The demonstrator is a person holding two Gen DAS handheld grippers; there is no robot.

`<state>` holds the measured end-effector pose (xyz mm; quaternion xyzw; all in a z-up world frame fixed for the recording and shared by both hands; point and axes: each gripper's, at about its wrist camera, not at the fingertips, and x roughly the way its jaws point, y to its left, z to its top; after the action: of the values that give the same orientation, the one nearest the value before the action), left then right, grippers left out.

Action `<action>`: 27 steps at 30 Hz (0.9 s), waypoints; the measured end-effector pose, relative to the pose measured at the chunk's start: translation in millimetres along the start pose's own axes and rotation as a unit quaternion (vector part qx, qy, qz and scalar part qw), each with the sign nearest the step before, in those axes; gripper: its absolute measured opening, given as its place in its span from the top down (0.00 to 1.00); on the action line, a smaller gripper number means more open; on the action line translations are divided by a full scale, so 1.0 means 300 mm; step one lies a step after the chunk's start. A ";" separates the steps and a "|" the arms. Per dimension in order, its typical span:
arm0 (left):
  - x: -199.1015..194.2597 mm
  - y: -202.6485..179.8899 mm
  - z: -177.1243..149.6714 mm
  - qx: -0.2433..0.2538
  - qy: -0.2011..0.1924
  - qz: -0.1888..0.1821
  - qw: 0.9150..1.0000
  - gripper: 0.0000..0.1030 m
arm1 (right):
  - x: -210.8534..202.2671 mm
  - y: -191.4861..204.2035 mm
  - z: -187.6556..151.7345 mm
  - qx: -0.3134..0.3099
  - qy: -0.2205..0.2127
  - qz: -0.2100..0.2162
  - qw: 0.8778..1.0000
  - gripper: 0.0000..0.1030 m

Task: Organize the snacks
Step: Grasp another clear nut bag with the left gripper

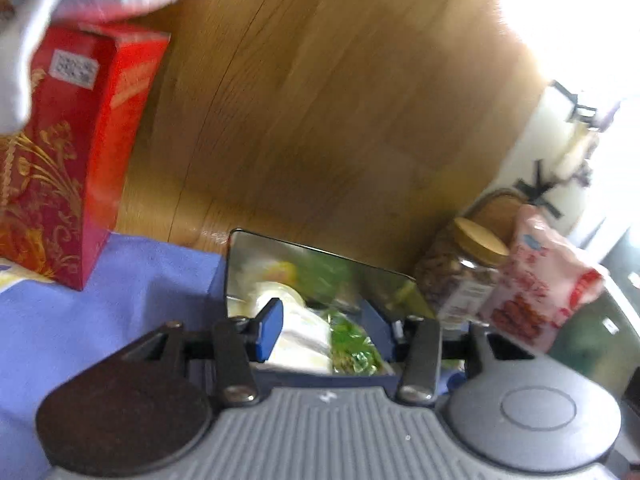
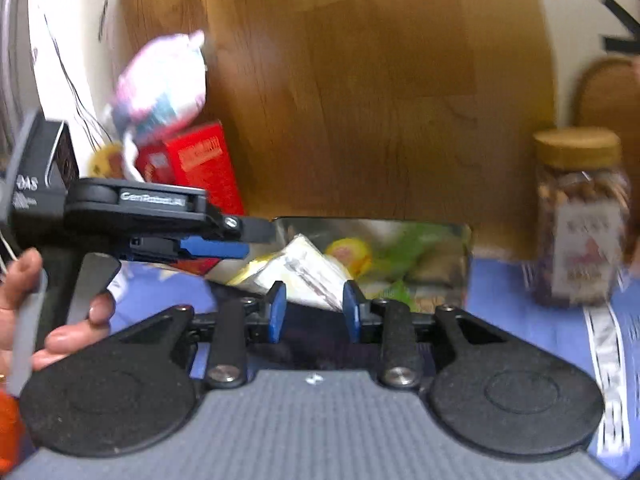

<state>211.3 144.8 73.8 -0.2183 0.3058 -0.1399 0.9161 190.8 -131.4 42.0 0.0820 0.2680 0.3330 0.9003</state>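
Observation:
An open shiny metal tin sits on a blue cloth and holds snack packets: a white-yellow packet and a green one. My left gripper hovers over the tin's near side. It is open, and its blue pads touch nothing that I can see. In the right wrist view the same tin lies just ahead of my right gripper, also open, with the white packet beyond its tips. The left gripper reaches in from the left, held by a hand.
A tall red box stands left of the tin, with a pink-and-blue bag on top. A nut jar with a gold lid stands to the right, and a pink snack bag is beside it. Wooden floor lies beyond the blue cloth.

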 end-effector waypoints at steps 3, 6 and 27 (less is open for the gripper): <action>-0.078 -0.054 -0.067 0.017 0.015 -0.030 0.999 0.57 | -0.144 -0.046 -0.071 0.049 0.000 0.001 0.999 0.66; -0.091 -0.120 -0.166 0.026 0.064 -0.066 0.995 0.55 | -0.277 -0.084 -0.156 0.102 -0.004 -0.013 0.995 0.64; 0.155 -0.329 -0.472 0.007 0.250 -0.125 0.960 0.52 | -0.400 -0.007 -0.438 0.078 0.020 -0.138 0.987 0.83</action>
<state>147.3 -3.2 -3.2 -0.2066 0.4948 -0.3054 0.7869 45.3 -214.5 -18.0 0.1077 0.3200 0.1854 0.9228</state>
